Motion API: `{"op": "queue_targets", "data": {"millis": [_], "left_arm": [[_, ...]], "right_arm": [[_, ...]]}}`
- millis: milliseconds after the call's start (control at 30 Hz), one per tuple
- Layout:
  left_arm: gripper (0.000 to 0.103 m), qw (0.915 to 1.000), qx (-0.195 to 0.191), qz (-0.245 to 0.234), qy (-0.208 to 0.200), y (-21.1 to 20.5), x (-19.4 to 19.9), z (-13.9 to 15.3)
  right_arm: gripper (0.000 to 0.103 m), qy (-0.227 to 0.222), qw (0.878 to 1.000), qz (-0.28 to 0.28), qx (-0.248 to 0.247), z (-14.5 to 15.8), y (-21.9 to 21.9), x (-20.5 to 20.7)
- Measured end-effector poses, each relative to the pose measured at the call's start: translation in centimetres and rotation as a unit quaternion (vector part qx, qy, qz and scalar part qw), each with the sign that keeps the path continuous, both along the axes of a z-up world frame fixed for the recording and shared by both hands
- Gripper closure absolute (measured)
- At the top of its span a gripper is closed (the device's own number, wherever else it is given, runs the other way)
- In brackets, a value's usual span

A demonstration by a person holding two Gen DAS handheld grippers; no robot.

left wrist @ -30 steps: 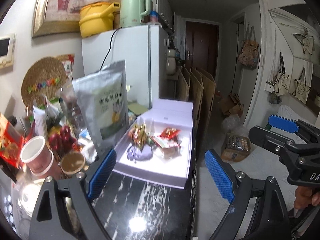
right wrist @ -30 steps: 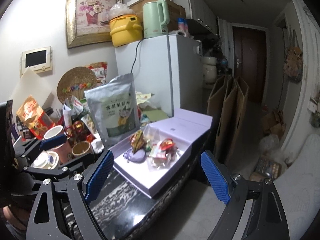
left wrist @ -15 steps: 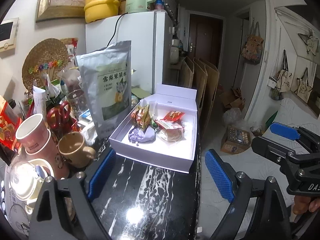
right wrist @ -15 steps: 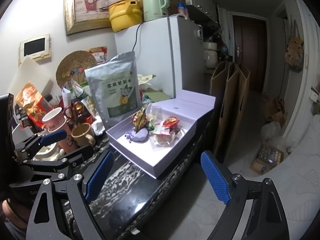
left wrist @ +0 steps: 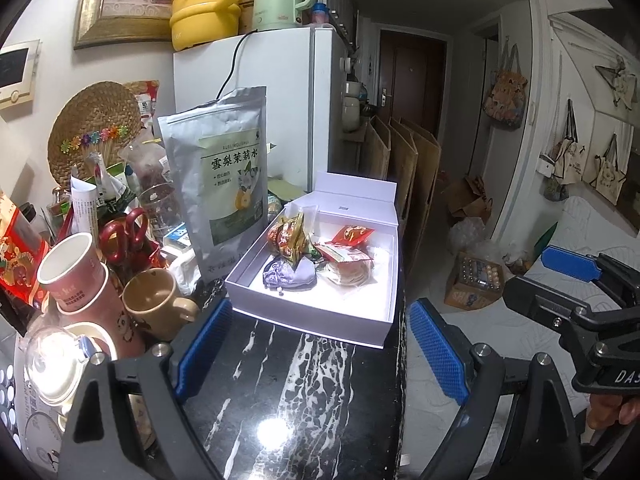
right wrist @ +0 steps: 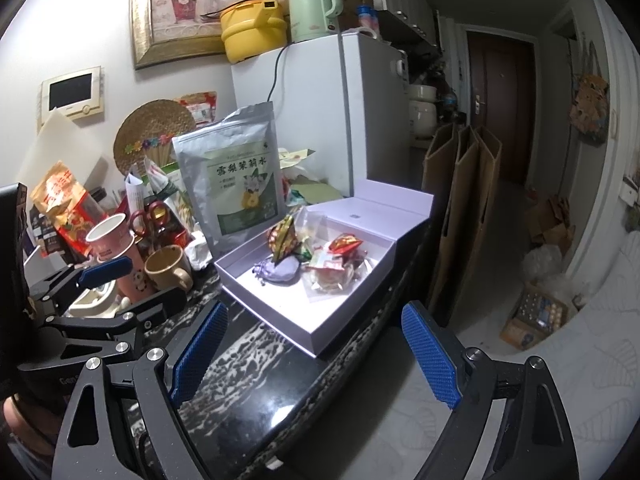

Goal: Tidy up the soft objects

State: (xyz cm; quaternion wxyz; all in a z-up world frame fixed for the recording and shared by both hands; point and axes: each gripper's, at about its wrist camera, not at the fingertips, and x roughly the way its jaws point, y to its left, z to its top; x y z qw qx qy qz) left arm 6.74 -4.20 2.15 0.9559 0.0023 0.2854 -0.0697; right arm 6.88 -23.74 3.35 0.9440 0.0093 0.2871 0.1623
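Note:
An open white box [left wrist: 360,322] [right wrist: 276,320] lies on the black marble counter [left wrist: 304,392]. Inside lie a purple pouch [left wrist: 290,274] [right wrist: 280,270], a colourful snack packet [left wrist: 290,236] [right wrist: 283,236], a red packet [left wrist: 354,235] [right wrist: 345,244] and a clear bag with a round cake [left wrist: 348,270] [right wrist: 330,278]. My left gripper [left wrist: 318,354] is open and empty, just in front of the box. My right gripper [right wrist: 314,356] is open and empty, off the counter's right edge, in front of the box.
A tall silver pouch [left wrist: 224,184] stands left of the box. Cups [left wrist: 80,280], a brown mug [left wrist: 154,304], red scissors [left wrist: 124,234] and packets crowd the counter's left. A white fridge [left wrist: 280,100] stands behind. Cardboard sheets [left wrist: 404,168] lean on the right by the hallway.
Both grippers have drawn back from the box and risen, so more of the counter shows in front. Both stay open and empty.

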Motion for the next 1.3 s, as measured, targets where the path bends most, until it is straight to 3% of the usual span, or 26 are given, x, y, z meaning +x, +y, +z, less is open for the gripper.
{"op": "queue_targets", "data": {"millis": [1300], "left_arm": [[0.012, 0.9999, -0.007, -0.003, -0.009, 0.2, -1.2, 1.2]], "right_arm": [[0.013, 0.003, 1.000, -0.005, -0.014, 0.5, 0.8, -1.4]]}}
